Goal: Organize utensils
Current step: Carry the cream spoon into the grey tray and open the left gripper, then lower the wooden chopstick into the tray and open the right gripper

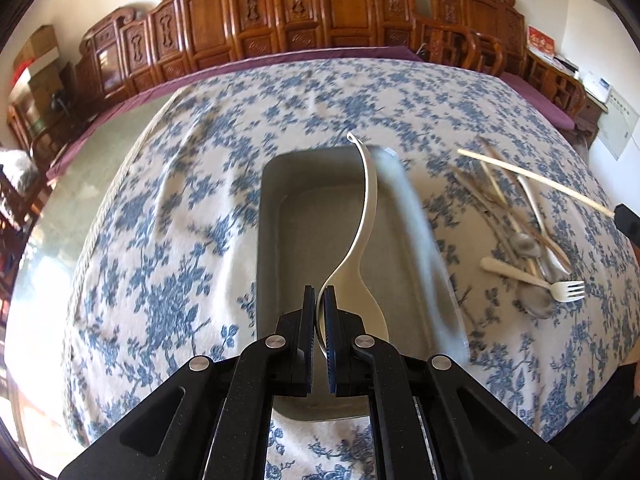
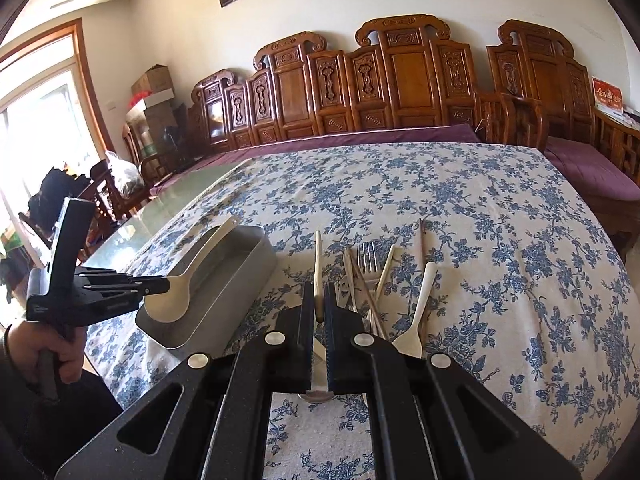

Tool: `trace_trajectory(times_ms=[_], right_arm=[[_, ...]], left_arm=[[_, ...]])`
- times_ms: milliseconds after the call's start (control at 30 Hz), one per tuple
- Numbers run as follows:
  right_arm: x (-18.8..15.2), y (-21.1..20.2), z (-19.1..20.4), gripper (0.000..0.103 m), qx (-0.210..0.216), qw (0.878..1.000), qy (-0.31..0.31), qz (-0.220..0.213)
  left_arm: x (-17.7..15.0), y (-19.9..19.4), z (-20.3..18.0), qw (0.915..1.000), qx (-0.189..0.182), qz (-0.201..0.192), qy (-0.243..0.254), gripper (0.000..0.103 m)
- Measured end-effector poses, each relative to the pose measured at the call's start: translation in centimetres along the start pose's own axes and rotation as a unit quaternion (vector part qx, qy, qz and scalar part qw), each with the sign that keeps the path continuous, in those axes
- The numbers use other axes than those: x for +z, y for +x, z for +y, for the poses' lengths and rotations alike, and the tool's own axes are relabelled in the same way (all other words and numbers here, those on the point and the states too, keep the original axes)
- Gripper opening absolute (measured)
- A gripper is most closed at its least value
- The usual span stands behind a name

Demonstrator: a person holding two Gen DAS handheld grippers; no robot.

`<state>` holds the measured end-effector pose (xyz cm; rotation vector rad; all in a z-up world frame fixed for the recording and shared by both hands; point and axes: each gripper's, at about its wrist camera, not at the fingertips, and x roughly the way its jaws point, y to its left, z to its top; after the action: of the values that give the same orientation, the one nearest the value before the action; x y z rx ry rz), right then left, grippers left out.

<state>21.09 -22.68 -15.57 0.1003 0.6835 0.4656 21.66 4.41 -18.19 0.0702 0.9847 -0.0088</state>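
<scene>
Mid-transfer, by the look of it: left tool (image 1: 319, 296) clamped on the bowl of a cream spoon (image 1: 370, 216), handle reaching away toward twelve o'clock over the open grey tray (image 1: 276, 240). Seen from the right wrist, same spoon (image 2: 176, 292) hanging at the near end of that tray (image 2: 240, 280), above it rather than resting inside, though contact with the rim cannot be ruled out. Right tool (image 2: 319, 304) pressed together on the end of a pale chopstick (image 2: 318, 264), stick pointing off to twelve o'clock, lifted clear of the pile. Remaining cutlery (image 1: 528, 240) heaped on the flowered cloth of the table (image 1: 160, 240) at about three o'clock from the tray: a cream fork (image 1: 540, 280), metal spoons, more chopsticks, all crossed over one another. Tray apparently empty so far, so task judged to be near its start. Next move likely calling for lowering the spoon until it lies along the tray floor, then parting the left tool's fingers; handle best lined up with the tray's long side so nothing juts over the wall. After that, same treatment for the chopstick, brought across from three o'clock without clipping the left tool or its hand (image 2: 44, 352).
</scene>
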Motion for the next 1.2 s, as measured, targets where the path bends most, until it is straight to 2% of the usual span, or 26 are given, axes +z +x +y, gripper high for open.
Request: trace_trajectory(times_ms=[300, 467, 800, 1200], right_arm=[[-0.1, 0.8, 1.1, 0.006, 0.000, 1.000, -0.010, 0.010], [0.0, 1.1, 2.3, 0.006, -0.004, 1.000, -0.026, 0.016], [2.1, -0.2, 6.8, 0.006, 0.010, 0.998, -0.059, -0.007], [2.3, 4.6, 12.3, 0.006, 0.028, 0.995, -0.090, 0.021]], left_arm=[[-0.2, 0.5, 1.7, 0.9995, -0.004, -0.008, -0.030, 0.006], [-0.4, 0.1, 2.4, 0.9986, -0.021, -0.018, -0.045, 0.006], [-0.3, -1.7, 2.2, 0.9973, -0.048, -0.044, -0.034, 0.006], [-0.1, -3.3, 4.8, 0.9952, -0.052, -0.066, -0.050, 0.007]])
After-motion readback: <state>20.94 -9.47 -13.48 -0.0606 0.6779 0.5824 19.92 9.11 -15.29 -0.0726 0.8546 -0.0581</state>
